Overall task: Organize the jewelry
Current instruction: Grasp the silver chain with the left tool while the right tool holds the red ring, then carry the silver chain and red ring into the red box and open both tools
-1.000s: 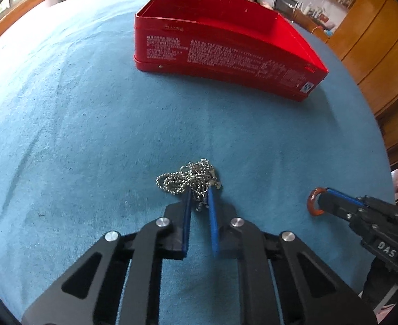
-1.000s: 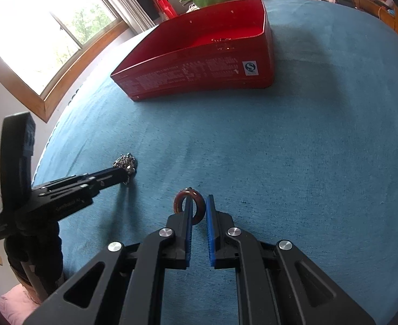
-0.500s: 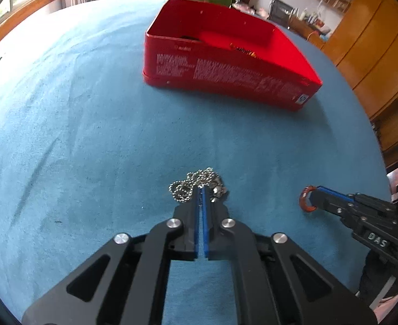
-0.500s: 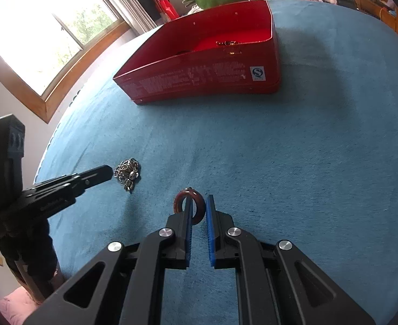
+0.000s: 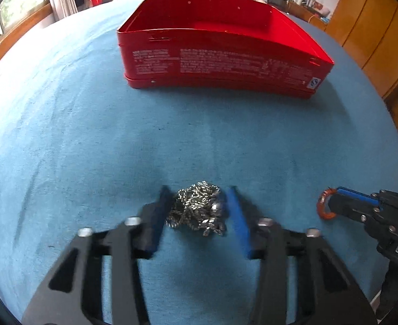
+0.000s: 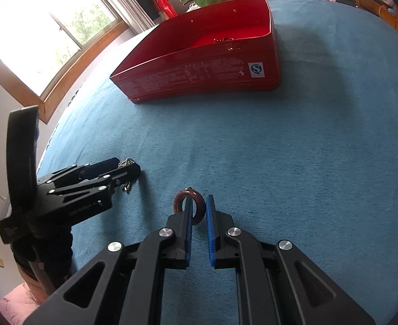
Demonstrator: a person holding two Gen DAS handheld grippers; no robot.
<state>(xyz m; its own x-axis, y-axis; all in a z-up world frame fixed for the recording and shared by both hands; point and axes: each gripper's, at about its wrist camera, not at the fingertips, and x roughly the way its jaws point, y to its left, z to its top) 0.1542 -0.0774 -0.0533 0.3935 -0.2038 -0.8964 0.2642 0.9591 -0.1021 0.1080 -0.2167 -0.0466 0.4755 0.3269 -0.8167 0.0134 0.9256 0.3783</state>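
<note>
The left gripper [image 5: 199,205], jaws just opening, straddles the bunched silver chain [image 5: 197,211] on the blue cloth [image 5: 90,135] without pressing it. The right gripper [image 6: 199,208], marked "DAS", pinches the reddish ring [image 6: 189,207]. The red tin's [image 5: 220,65] white print is probably too blurred to read.

We read "DAS" in white letters on the right gripper [image 5: 324,208] body. The red tin [image 6: 199,73] carries a white square label with an "S" mark; its rows of small white print are too fine to read.
</note>
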